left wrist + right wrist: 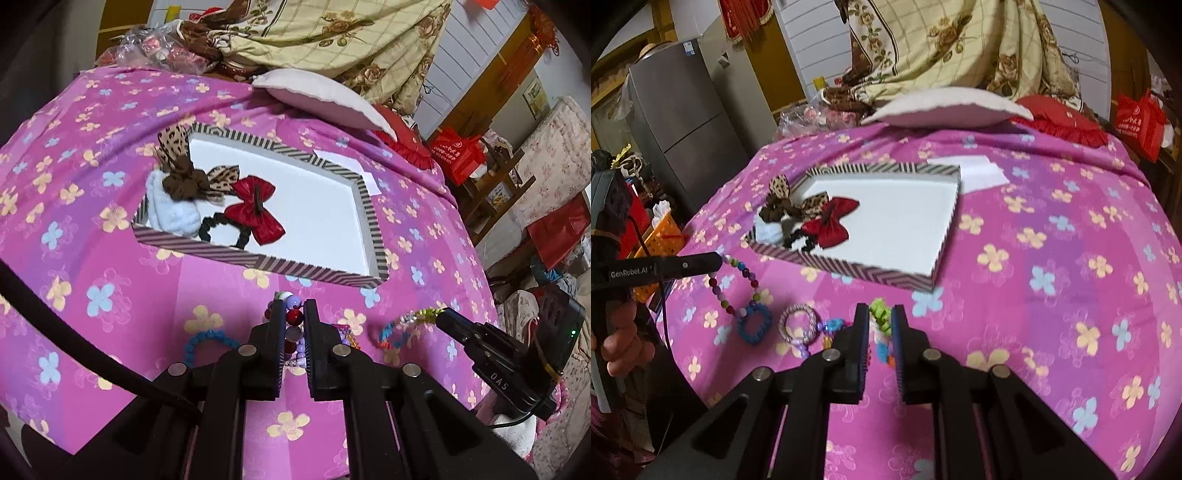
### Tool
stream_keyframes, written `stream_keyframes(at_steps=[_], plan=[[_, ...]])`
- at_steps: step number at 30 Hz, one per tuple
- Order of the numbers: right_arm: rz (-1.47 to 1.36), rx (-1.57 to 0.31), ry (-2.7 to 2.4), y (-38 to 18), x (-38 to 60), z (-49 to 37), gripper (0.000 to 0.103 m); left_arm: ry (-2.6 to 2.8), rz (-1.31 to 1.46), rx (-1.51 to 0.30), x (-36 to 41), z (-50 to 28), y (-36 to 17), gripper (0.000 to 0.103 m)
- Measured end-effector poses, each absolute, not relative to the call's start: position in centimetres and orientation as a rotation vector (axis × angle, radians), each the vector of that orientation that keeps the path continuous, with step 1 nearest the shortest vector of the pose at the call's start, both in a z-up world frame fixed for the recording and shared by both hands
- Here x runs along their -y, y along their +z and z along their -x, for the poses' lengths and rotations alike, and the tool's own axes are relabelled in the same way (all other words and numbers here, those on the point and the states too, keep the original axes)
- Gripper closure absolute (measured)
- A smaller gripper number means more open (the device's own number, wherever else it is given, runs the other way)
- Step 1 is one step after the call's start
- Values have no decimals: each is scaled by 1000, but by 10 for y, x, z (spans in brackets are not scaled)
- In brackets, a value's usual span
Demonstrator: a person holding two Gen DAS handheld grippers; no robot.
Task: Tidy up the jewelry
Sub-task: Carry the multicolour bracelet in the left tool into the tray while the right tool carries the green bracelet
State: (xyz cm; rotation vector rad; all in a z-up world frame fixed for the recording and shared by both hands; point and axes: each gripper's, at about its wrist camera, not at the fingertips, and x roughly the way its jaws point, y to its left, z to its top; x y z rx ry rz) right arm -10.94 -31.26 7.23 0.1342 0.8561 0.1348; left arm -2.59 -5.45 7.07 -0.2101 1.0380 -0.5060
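The tray [369, 218] on my bed holds only hair pieces: bows [255, 210] and scrunchies. No jewelry is in yet. My left gripper [294, 314] clamps the bead necklace [738, 284], my right gripper [880, 319] a braided bracelet [406, 325]; two bracelets [798, 325] wait on the sheet.

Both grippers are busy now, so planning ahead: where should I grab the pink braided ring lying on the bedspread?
Take the pink braided ring from above, one finger inside the hole, pinching its far arc. It lies flat, and beads crowd its near-right edge.
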Motion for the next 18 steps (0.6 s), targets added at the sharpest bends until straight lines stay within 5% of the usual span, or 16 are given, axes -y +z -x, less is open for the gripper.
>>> stream_keyframes(at_steps=[18], plan=[[-109,-820,132,96,309,99,91,-484,202,-1027,54,22,81,81]])
